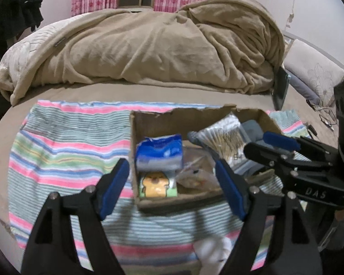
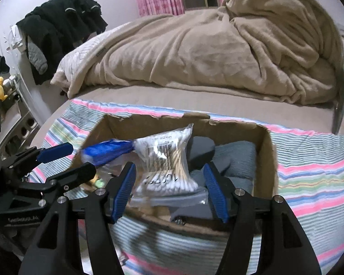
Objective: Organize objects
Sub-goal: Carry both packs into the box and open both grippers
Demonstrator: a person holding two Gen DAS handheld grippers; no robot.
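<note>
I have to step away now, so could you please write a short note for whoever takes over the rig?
Left gripper: open, empty, hovering at the near left end of the cardboard box.
Right gripper: open, empty, its fingers on either side of the bag of cotton swabs.
In the box, on the striped towel: blue tissue pack, yellow cartoon packet, swab bag, grey cloth.
Done: these items are boxed.
Left: a white item lies on the towel near the left gripper; too blurred to identify. It probably goes in next.

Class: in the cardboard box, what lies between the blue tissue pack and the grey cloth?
The clear bag of cotton swabs, shown best in the right wrist view.
</note>
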